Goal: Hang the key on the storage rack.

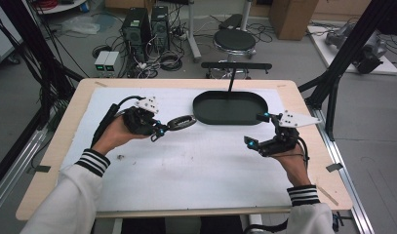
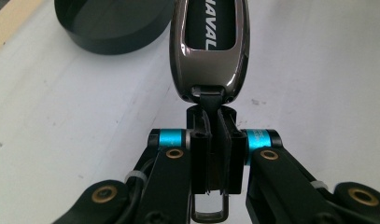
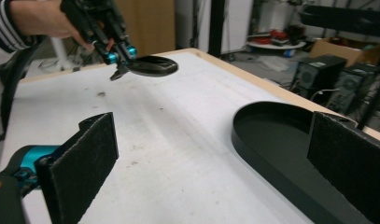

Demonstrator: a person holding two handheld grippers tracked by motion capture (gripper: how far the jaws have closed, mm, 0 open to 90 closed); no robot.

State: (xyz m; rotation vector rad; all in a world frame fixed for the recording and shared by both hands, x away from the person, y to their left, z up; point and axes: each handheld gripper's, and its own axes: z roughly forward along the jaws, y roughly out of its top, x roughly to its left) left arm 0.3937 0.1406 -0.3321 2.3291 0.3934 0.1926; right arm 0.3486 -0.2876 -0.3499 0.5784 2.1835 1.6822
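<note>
Jaws of our left gripper (image 1: pixel 159 130) were clamped on the strap end of the car key case (image 1: pixel 181 122), held above the counter (image 1: pixel 186 165) just beside the black tray (image 1: pixel 230 108). Our right gripper (image 1: pixel 257 130) gaped empty. Judging by this, pickup was done; placing remained.

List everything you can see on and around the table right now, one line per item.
Key fob: one, dark metallic with lettering, clamped by its strap end and held above the mat, left of the tray.
Tray: one, black, oval, empty, far centre of the mat.
Mat: one, white, covering the table.
Table: one, light wood.
Stool: one, black, on the floor beyond the table.
Computer towers: two, black, on the floor.
Left gripper: jaws shut on the fob's strap.
Right gripper: jaws open, empty, beside the tray.
</note>
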